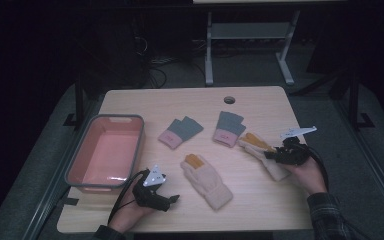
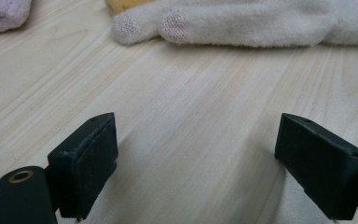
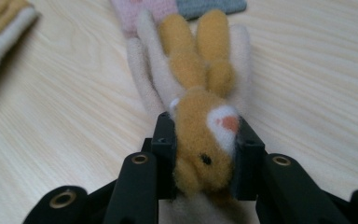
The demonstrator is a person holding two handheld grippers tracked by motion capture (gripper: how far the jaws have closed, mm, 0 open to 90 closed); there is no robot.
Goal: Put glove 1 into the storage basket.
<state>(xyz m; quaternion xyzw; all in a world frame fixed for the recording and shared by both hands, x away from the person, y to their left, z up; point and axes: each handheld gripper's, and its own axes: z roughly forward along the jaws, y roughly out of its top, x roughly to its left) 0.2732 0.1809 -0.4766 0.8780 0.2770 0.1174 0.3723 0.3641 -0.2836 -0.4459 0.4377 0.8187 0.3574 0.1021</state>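
I have the right gripper (image 1: 275, 154) clamped across the fox-faced cream glove (image 3: 200, 93), pads pinching its orange patch near the middle. The glove lies at the table's (image 1: 260, 200) right side, its long axis running straight away from the jaws toward the grey-and-pink glove (image 1: 228, 128), fingers leading. The pink tub (image 1: 106, 152) sits well apart at the far left. My left gripper (image 1: 172, 199) rests jaws wide, empty, facing the other cream glove (image 1: 207, 181), nearer that tub.

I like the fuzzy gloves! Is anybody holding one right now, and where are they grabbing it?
Yes. The right gripper pinches the cream glove by the orange animal patch on its back. The left gripper is open, holding nothing.
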